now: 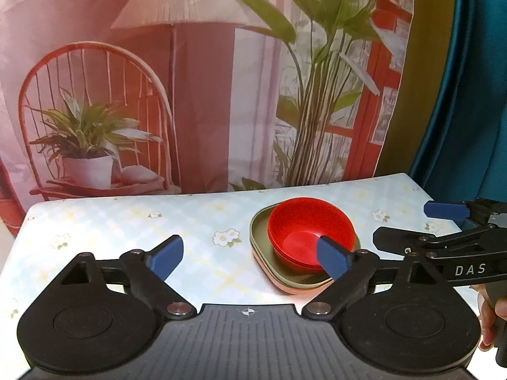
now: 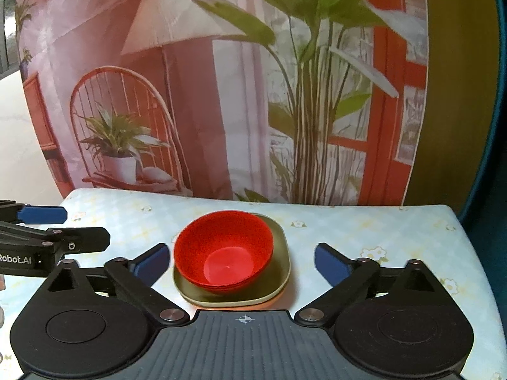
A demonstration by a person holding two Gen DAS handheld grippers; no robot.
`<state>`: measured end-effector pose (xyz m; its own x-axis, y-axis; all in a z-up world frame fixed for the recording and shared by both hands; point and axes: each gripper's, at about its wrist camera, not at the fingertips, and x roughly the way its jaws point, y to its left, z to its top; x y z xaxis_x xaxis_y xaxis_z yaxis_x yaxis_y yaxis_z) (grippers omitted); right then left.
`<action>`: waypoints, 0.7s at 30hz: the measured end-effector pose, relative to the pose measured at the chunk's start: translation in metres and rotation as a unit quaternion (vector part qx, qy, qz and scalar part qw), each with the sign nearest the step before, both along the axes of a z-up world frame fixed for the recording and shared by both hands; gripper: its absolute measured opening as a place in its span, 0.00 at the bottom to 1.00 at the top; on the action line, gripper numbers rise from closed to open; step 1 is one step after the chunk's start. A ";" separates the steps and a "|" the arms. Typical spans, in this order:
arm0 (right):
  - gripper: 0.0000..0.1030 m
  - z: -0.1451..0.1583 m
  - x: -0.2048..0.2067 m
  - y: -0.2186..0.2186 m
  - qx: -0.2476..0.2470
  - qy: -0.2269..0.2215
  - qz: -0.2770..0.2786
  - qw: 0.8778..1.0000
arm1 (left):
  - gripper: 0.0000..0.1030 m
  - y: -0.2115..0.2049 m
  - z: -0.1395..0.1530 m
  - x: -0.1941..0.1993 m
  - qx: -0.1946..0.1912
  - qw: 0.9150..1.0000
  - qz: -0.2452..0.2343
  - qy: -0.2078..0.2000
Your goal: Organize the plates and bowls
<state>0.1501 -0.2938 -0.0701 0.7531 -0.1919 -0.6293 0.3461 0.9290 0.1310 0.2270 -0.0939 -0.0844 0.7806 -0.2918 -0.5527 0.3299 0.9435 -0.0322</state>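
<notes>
I find the stack assembled near the middle of the table covered in a pale blue checked cloth with small daisies (image 2: pixel 380 221). The nested red plastic bowls (image 2: pixel 223 250) sit inside the olive-green square plates with rounded corners (image 2: pixel 279 266), and a sliver of an orange plate (image 2: pixel 272 299) shows beneath the olive ones at the near edge. Smaller vessels rest in larger, flat pieces lowest; I judge this ordering was chosen so the pile stands steady and takes little room.

My left gripper (image 1: pixel 248 253) stands with its blue pads spread wide and nothing between them; its right pad overlaps the bowls in its own view, but I read that as being in front of them rather than touching. My right gripper (image 2: pixel 240 264) is likewise spread wide, its pads flanking the stack on either side without contact, the stack resting on the cloth alone.

Each tool also shows in the other's camera, at the side and clear of the crockery. A person's hand (image 1: pixel 494 316) is just visible on the right tool's handle.

No other plate or bowl appears on the visible cloth. My judgement: the sorting looks complete or nearly so, subject to items outside these views.

The printed backdrop of a chair and plants (image 1: pixel 158 95) hangs behind the table and plays no part.
</notes>
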 end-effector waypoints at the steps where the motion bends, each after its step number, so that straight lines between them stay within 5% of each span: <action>1: 1.00 0.003 -0.002 0.002 -0.003 -0.002 -0.001 1.000 | 0.94 0.001 0.001 -0.002 0.000 1.000 0.002 -0.002; 21: 1.00 0.070 -0.057 0.049 0.000 -0.047 0.000 0.999 | 1.00 0.053 0.054 -0.087 -0.017 0.996 0.062 -0.061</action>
